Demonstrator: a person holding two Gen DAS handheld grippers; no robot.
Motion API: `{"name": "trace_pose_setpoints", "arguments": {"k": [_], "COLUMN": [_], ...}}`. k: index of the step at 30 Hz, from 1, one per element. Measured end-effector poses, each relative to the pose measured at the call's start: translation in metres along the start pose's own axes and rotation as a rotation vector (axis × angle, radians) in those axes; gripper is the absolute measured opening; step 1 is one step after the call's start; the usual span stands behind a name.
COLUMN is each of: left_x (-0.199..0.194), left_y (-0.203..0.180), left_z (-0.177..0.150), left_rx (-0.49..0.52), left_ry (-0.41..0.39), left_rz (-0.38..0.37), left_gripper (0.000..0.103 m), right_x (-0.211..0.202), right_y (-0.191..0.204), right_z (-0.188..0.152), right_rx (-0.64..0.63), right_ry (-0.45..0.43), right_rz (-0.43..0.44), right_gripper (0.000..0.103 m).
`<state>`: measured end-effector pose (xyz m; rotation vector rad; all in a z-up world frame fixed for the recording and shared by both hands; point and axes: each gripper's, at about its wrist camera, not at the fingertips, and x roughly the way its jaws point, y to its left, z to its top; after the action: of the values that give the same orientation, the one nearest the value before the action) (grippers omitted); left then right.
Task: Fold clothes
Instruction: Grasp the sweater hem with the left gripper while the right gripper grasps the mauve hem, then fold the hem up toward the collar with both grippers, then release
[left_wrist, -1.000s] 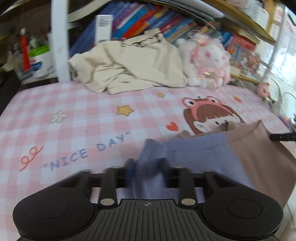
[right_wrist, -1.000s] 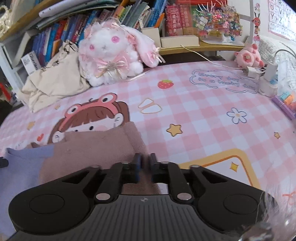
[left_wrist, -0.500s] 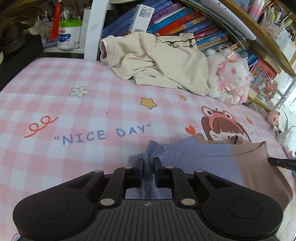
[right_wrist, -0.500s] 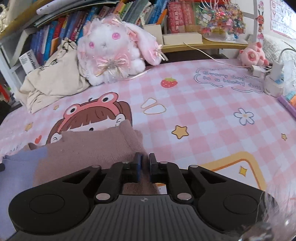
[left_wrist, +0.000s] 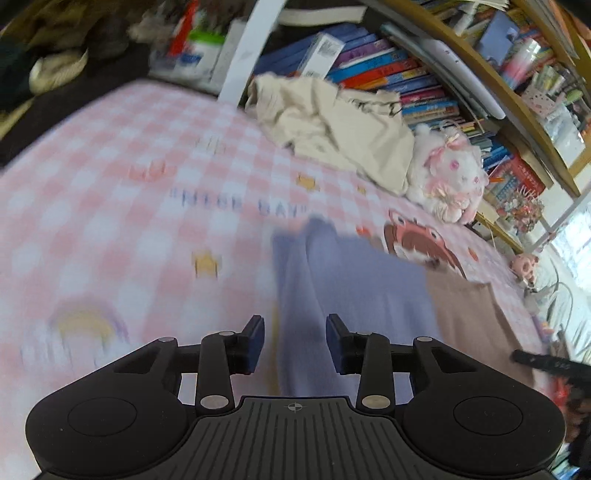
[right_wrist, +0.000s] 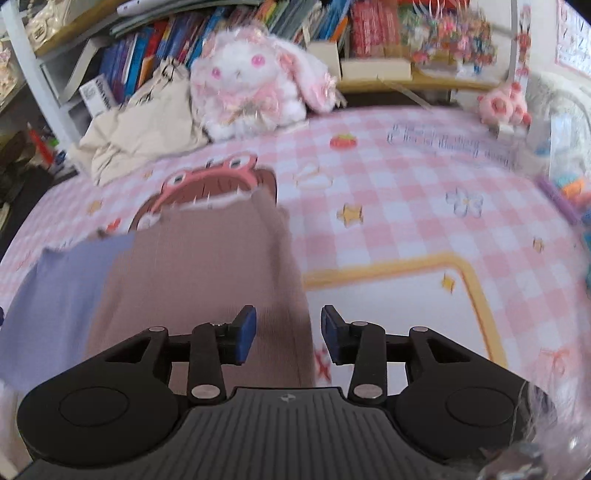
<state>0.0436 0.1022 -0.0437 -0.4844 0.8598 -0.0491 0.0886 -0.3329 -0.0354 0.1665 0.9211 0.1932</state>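
A two-tone knit garment lies folded on the pink checked cloth, its lilac half (left_wrist: 354, 288) to the left and its brown half (right_wrist: 207, 269) to the right. My left gripper (left_wrist: 295, 341) hovers over the lilac edge with jaws opening; the cloth lies below the gap and the pads do not press it. My right gripper (right_wrist: 288, 334) stands over the brown edge, jaws likewise opening and clear of the fabric. In the left wrist view the brown half (left_wrist: 476, 325) and the right gripper's tip (left_wrist: 539, 363) show at the right. Both views are blurred by motion.
A crumpled cream garment (left_wrist: 332, 125) and a white plush rabbit (right_wrist: 255, 81) sit at the back against shelves of books (left_wrist: 384, 70). A small pink plush (right_wrist: 504, 105) and cables lie at the far right. The pink checked cloth (right_wrist: 424, 192) stretches to the right.
Both grippers, shut on the garment's edges before, have let go and their jaws have spread. The left gripper has pulled back and rolled; the garment now lies flat.
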Motion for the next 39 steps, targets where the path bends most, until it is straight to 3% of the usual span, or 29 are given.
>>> {"name": "trace_pose_setpoints", "arguments": {"k": [3,5,6,7,9,14,19,20,26,29,35,36,39], "left_x": [-0.001,0.003,0.005,0.006,0.008,0.009,-0.002,-0.008,-0.047,-0.055,-0.061,-0.062,-0.064], "left_y": [-0.004,-0.006,-0.005,-0.003,0.002,0.006,-0.008,-0.014,-0.050,-0.064,-0.090,-0.094,-0.101], "left_z": [-0.021,-0.026,-0.025,-0.023,-0.018,-0.015,-0.020,-0.021,-0.040,-0.056,-0.096,-0.102,-0.116], "left_rx": [-0.074,-0.093,-0.093,-0.094,-0.100,-0.107,-0.118,-0.107,-0.069,-0.080,-0.065,-0.059,-0.058], "left_ry": [0.006,0.005,0.008,0.005,-0.002,-0.007,-0.057,-0.081,-0.207,-0.208,-0.171,-0.166,-0.163], "left_rz": [0.007,0.046,0.062,0.073,0.097,0.115,0.174,0.192,0.226,0.232,0.269,0.276,0.287], "left_gripper": [0.036,0.033,0.020,0.015,0.015,0.020,0.021,0.021,0.028,0.032,0.034,0.041,0.075], "right_x": [0.005,0.007,0.007,0.006,0.004,0.009,0.009,0.006,-0.024,-0.038,-0.055,-0.055,-0.056], "right_y": [-0.010,-0.014,-0.013,-0.010,-0.003,0.002,0.014,0.016,0.021,0.023,0.025,0.026,0.028], "right_z": [-0.010,-0.012,-0.012,-0.011,-0.011,-0.014,-0.009,-0.008,-0.013,-0.024,-0.048,-0.050,-0.057], "right_rx": [0.045,0.089,0.099,0.087,0.042,0.004,-0.107,-0.130,-0.234,-0.286,-0.379,-0.391,-0.418], "right_ry": [0.041,0.067,0.078,0.092,0.116,0.075,0.049,0.045,-0.028,-0.065,-0.073,-0.070,-0.050], "right_rz": [0.067,0.127,0.135,0.137,0.162,0.157,0.116,0.116,0.107,0.069,0.078,0.079,0.076], "right_gripper": [0.035,0.019,0.017,0.016,0.014,0.014,0.023,0.032,0.054,0.061,0.073,0.075,0.081]}}
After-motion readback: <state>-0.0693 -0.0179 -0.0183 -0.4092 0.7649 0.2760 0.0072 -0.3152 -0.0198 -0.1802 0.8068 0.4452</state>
